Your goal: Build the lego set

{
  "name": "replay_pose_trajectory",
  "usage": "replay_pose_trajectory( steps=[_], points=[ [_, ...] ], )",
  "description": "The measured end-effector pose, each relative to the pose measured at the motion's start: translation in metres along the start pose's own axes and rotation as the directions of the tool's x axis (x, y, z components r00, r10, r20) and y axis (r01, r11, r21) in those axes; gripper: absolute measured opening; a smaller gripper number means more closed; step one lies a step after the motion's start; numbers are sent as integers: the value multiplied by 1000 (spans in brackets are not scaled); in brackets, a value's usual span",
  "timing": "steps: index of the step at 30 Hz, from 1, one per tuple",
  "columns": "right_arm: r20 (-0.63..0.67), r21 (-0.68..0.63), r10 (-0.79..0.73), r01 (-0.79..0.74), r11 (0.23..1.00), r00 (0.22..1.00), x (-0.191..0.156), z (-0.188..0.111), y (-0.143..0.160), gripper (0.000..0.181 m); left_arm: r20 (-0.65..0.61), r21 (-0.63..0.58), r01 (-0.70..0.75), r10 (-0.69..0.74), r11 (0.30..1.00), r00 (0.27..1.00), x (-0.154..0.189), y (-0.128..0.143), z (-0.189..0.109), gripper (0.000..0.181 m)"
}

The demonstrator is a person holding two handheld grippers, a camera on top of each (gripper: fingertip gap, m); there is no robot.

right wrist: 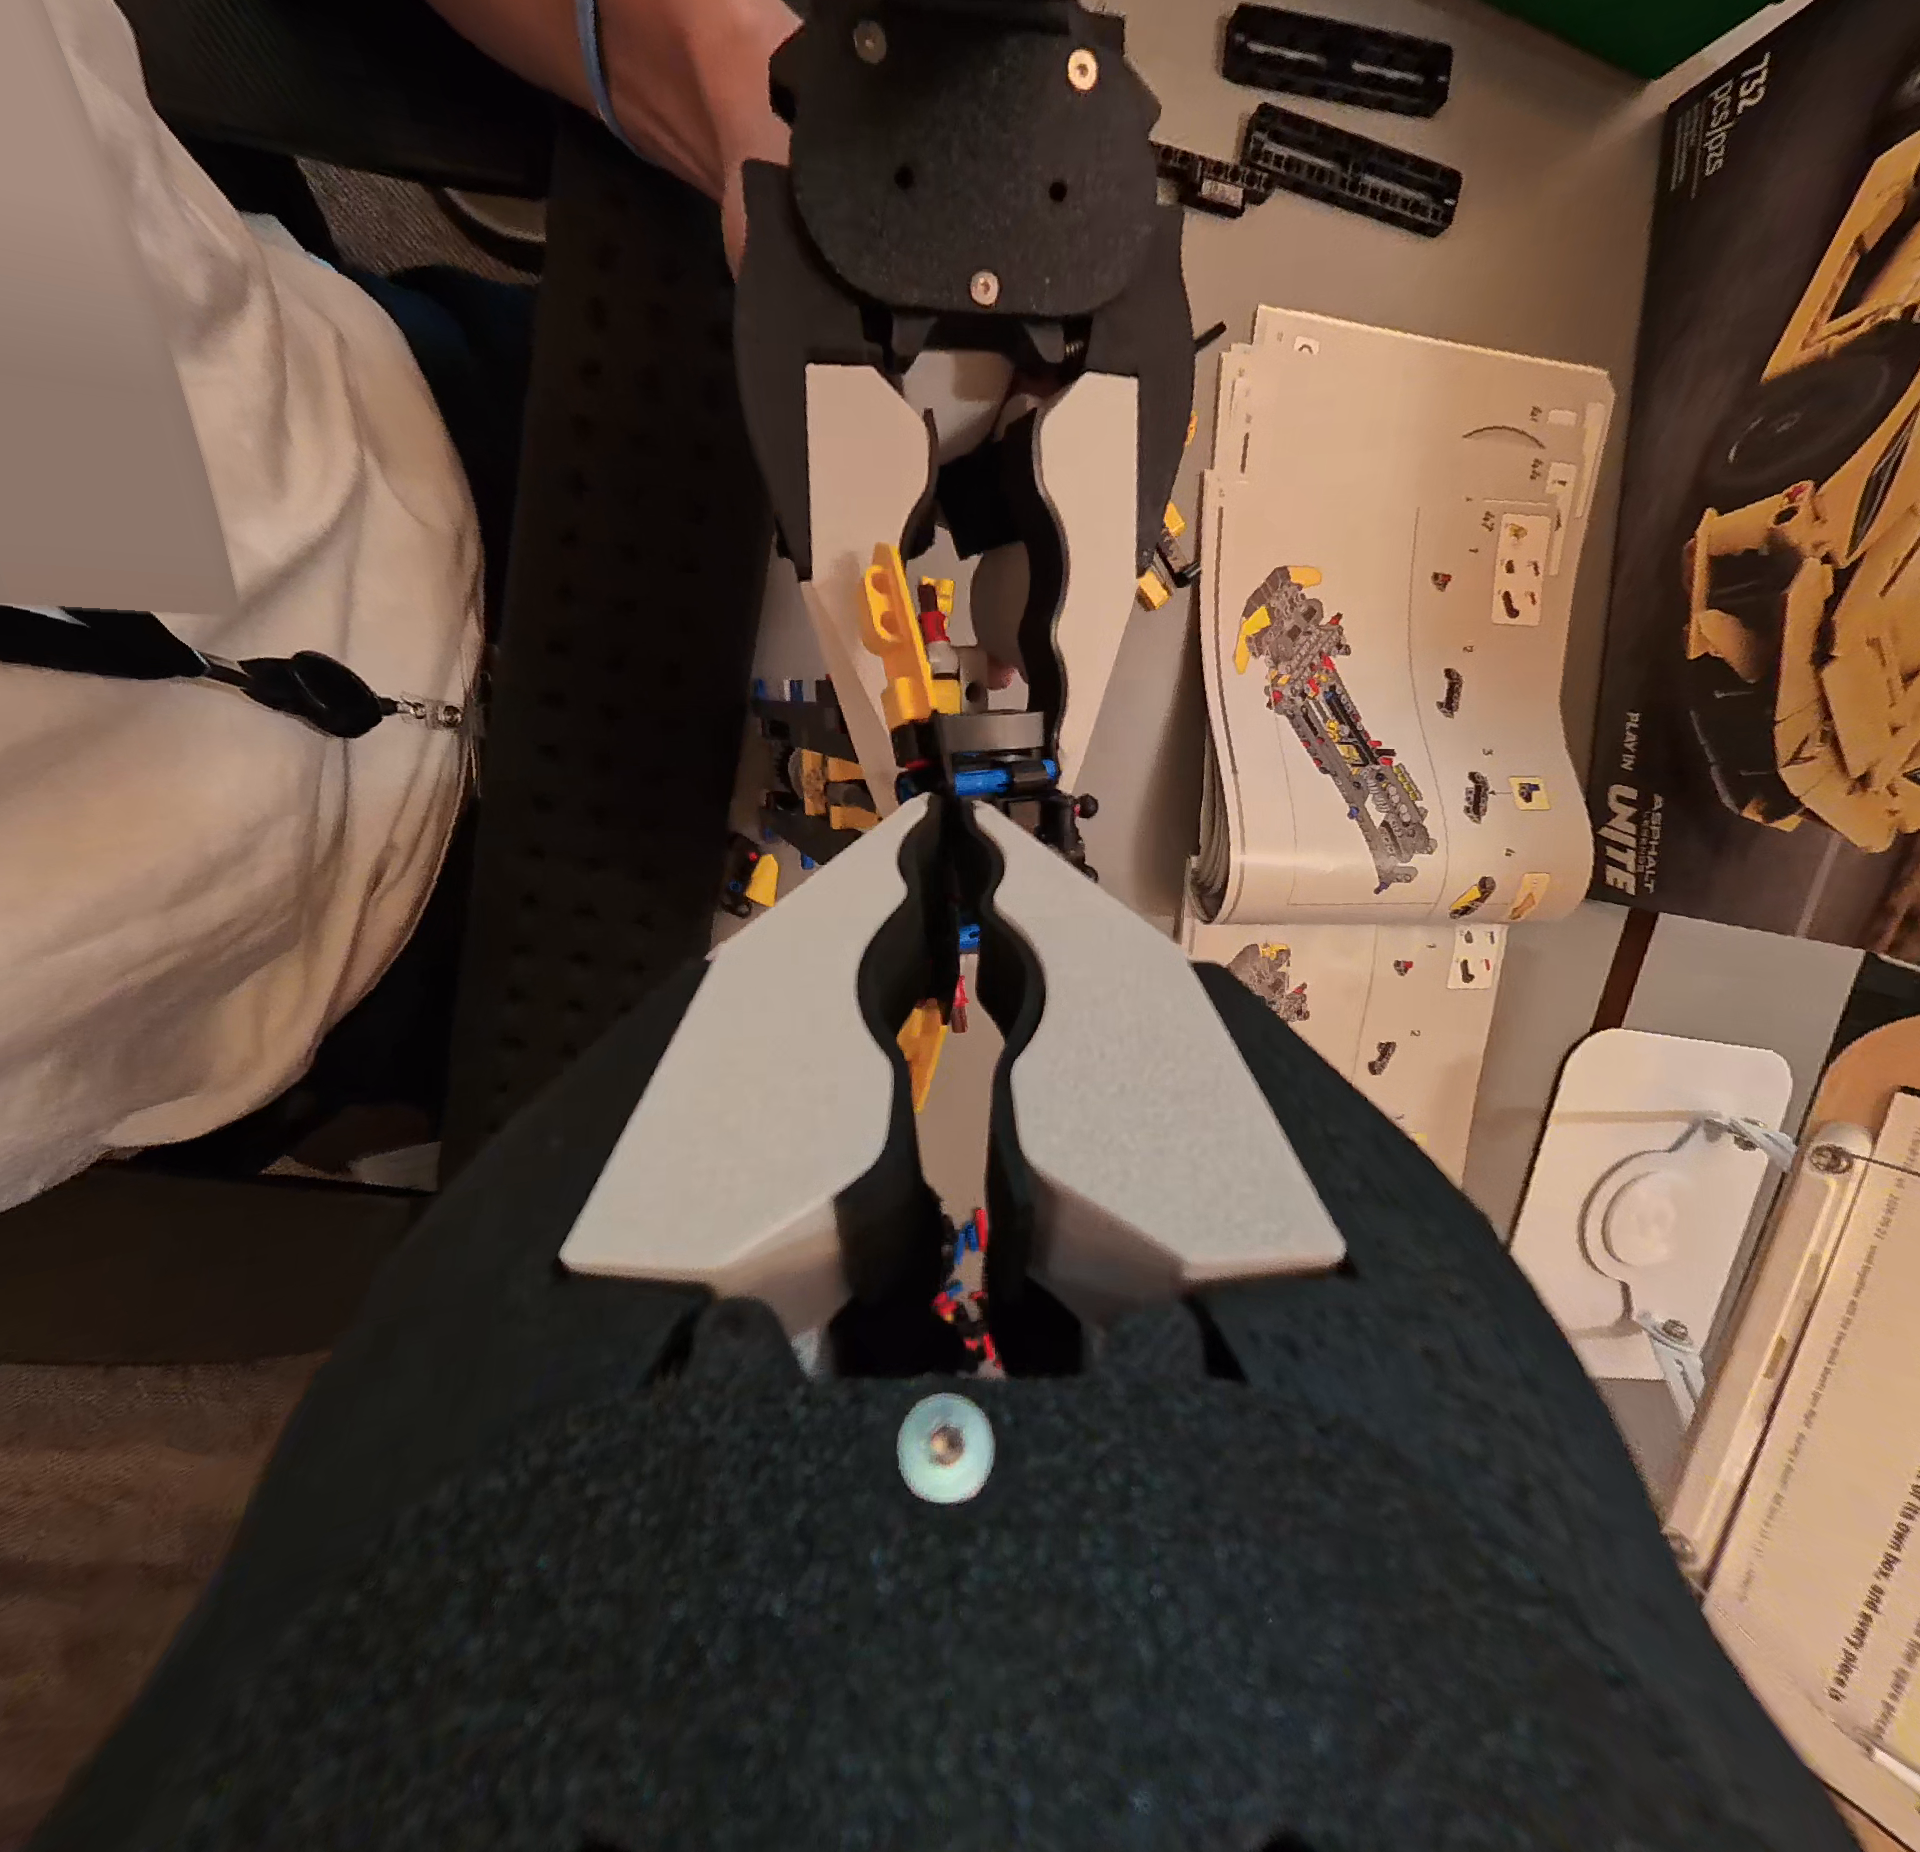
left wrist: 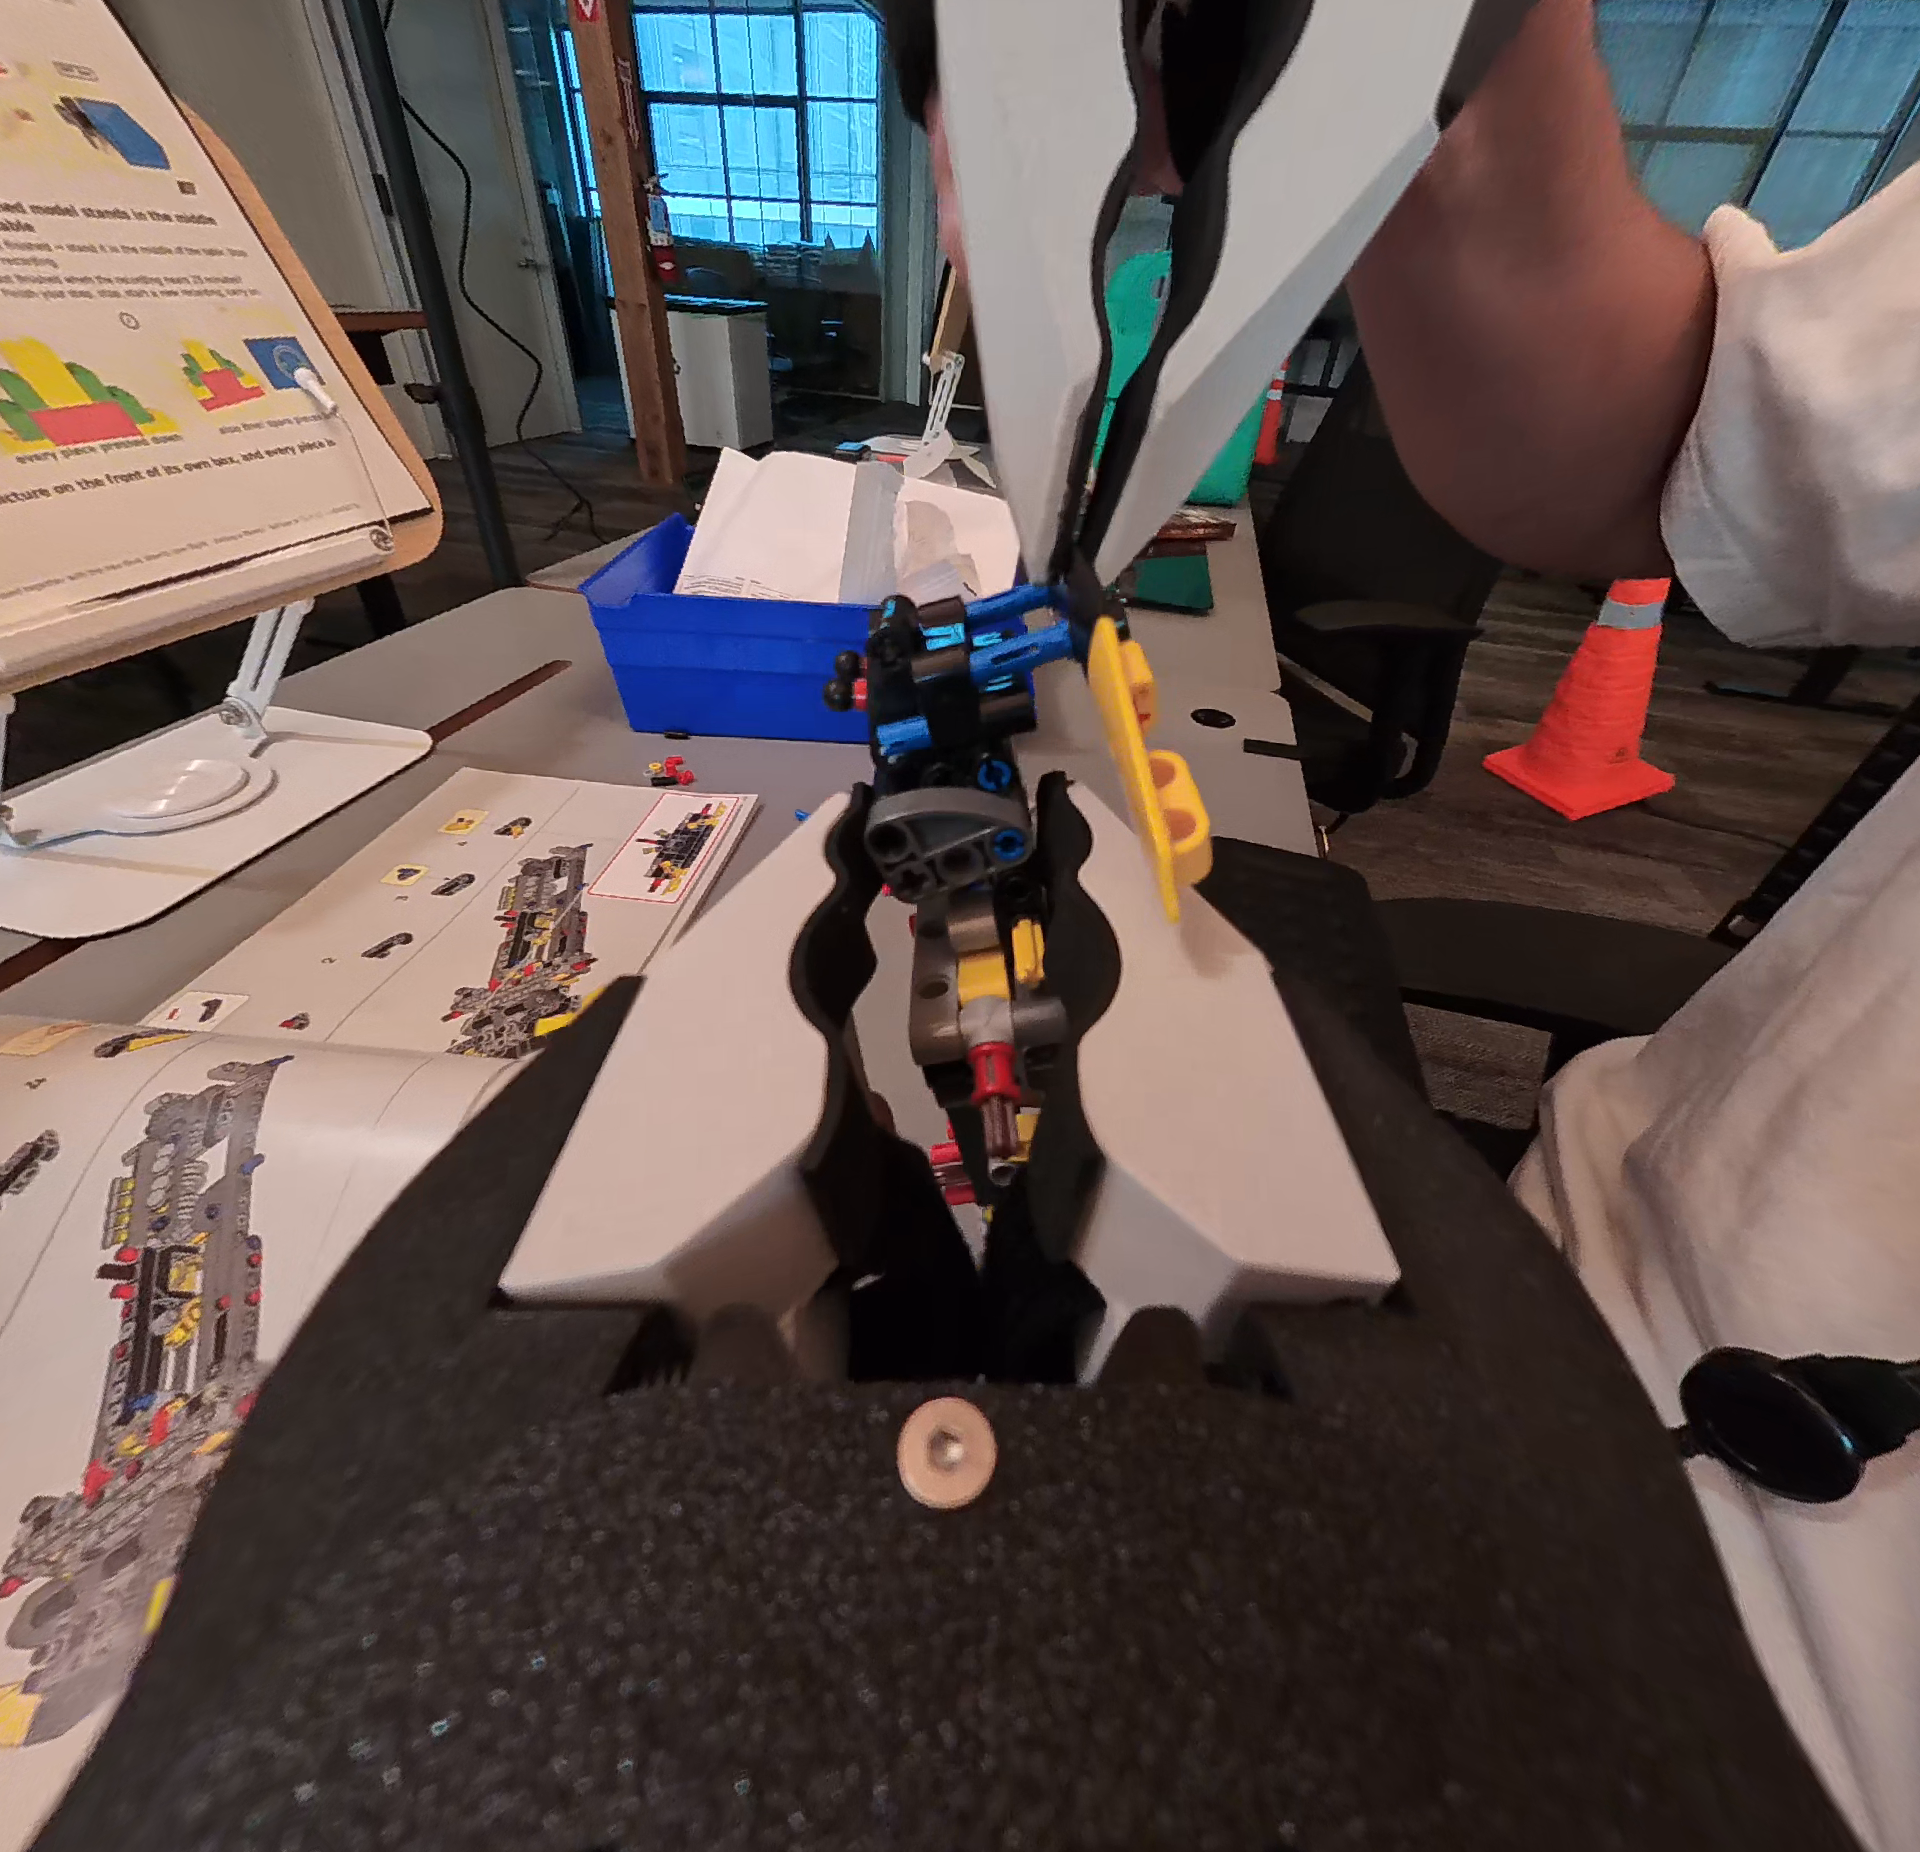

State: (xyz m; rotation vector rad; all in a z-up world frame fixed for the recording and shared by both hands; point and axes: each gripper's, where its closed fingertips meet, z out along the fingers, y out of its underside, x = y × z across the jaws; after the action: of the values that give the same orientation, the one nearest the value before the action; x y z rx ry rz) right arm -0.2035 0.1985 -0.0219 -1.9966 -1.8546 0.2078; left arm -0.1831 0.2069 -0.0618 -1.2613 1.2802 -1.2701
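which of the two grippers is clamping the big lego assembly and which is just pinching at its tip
The left gripper clamps the lego assembly around its body. The right gripper, coming from above, only pinches at its blue far end.

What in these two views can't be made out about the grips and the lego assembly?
- Left wrist view: lower end of the lego assembly is hidden between the left gripper fingers.
- Right wrist view: what the right gripper tips pinch is masked by the pads.
- Loose parts below: too small.
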Motion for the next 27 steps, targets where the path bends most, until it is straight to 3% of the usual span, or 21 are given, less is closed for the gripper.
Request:
replay_pose_trajectory(
  steps=[11, 16, 23, 27],
  points=[
    [-53, 77, -14, 18, 997, 998, 2, -4, -3, 0, 25, 7, -39, 39, 999, 999, -3, -3, 0, 28],
    [-122, 21, -64, 67, 998, 990, 5, -2, -2, 0, 65, 11, -29, 28, 1000, 998, -6, -3, 0, 28],
    [-20, 48, -14, 15, 999, 1000, -1, -2, -1, 0, 75, 26, -46, 44, 999, 996, -3, -4, 0, 27],
    [-30, 50, -29, 31, 998, 999, -2, -1, -2, 0, 54, 37, -27, 25, 999, 998, -2, -4, -1, 28]
  ],
)
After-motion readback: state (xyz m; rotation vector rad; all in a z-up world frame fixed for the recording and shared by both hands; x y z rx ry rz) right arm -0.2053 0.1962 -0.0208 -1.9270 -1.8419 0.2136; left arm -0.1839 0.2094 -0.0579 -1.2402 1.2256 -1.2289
